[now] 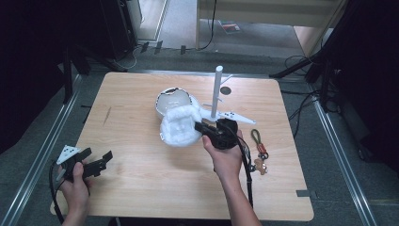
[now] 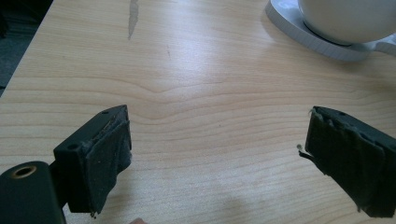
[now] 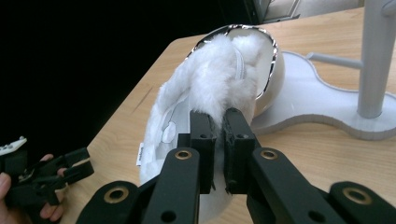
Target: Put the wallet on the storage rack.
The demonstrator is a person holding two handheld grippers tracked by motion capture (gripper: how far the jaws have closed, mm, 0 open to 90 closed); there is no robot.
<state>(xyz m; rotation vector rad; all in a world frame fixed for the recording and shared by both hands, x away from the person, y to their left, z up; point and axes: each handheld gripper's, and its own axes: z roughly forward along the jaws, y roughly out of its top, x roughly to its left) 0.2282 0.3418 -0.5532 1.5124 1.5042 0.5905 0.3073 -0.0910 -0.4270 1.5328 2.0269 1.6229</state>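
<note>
A white furry item (image 1: 179, 126) hangs partly out of a round white shell with a shiny rim (image 1: 173, 98) near the table's middle. My right gripper (image 1: 200, 127) is shut on an edge of the fur, and its jaws pinch the fluff (image 3: 212, 88) close together at the tips (image 3: 219, 116). The shell's rim (image 3: 276, 65) stands just behind the fur. My left gripper (image 1: 101, 160) rests low at the table's front left, open, with bare wood between its fingers (image 2: 217, 135). It is also visible in the right gripper view (image 3: 70, 169), held by a hand.
A white stand with an upright pole (image 1: 217, 92) rises from a flat white base (image 3: 308, 102) right behind the shell. A keychain with a green loop and a brown figure (image 1: 259, 154) lies to the right. Wooden tabletop (image 1: 141, 188) in front; dark floor and cables around.
</note>
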